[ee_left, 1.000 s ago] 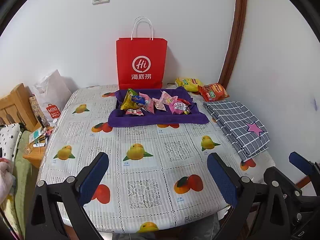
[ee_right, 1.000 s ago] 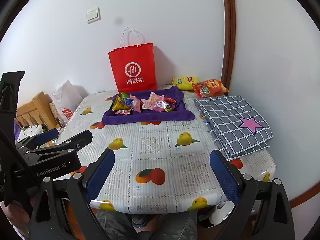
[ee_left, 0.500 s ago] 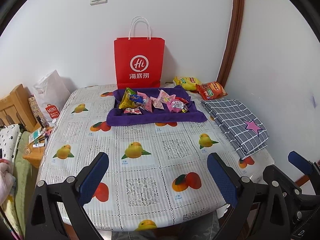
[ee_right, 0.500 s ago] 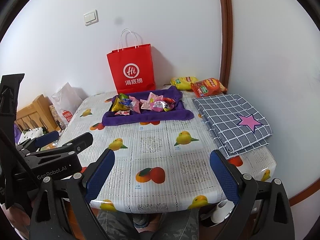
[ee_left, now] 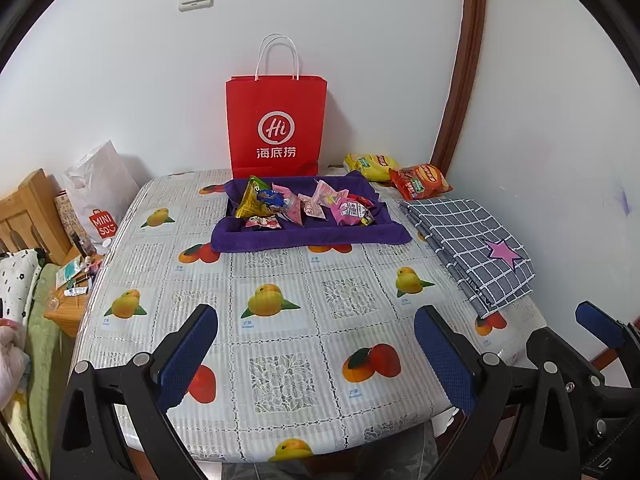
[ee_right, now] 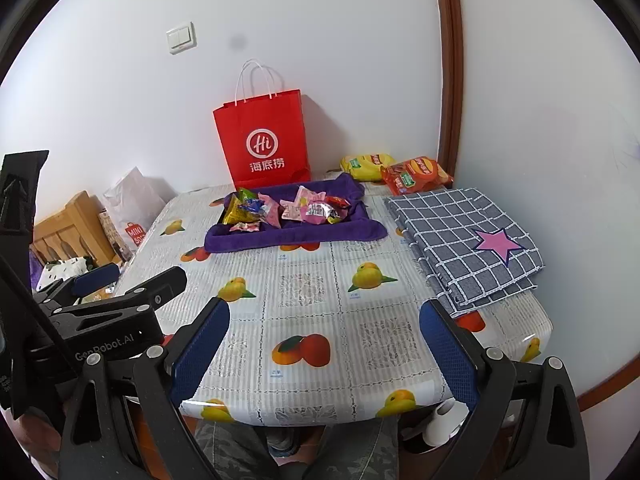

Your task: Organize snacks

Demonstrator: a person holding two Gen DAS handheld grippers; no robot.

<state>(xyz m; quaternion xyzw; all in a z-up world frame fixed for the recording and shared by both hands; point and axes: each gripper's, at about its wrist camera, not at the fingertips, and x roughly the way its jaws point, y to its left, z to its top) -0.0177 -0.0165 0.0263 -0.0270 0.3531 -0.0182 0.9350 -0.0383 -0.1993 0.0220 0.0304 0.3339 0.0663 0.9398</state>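
Both grippers hang over the near tabletop (ee_left: pixel 280 344) edge, well apart from everything. Left gripper (ee_left: pixel 316 354) fingers spread, grasping nothing; right gripper (ee_right: pixel 324 354) likewise. Wide bare fruit-print stretch ahead. Snacks (ee_left: pixel 304 204) piled in purple tray (ee_left: pixel 312 236) at far middle. Red bag (ee_left: pixel 276 128) behind reads "Hi". Chip bags (ee_left: pixel 400 174) at far right corner, checked cloth (ee_left: pixel 472 236) along right edge. White "MINISO" bag (ee_left: pixel 100 196) off left edge.
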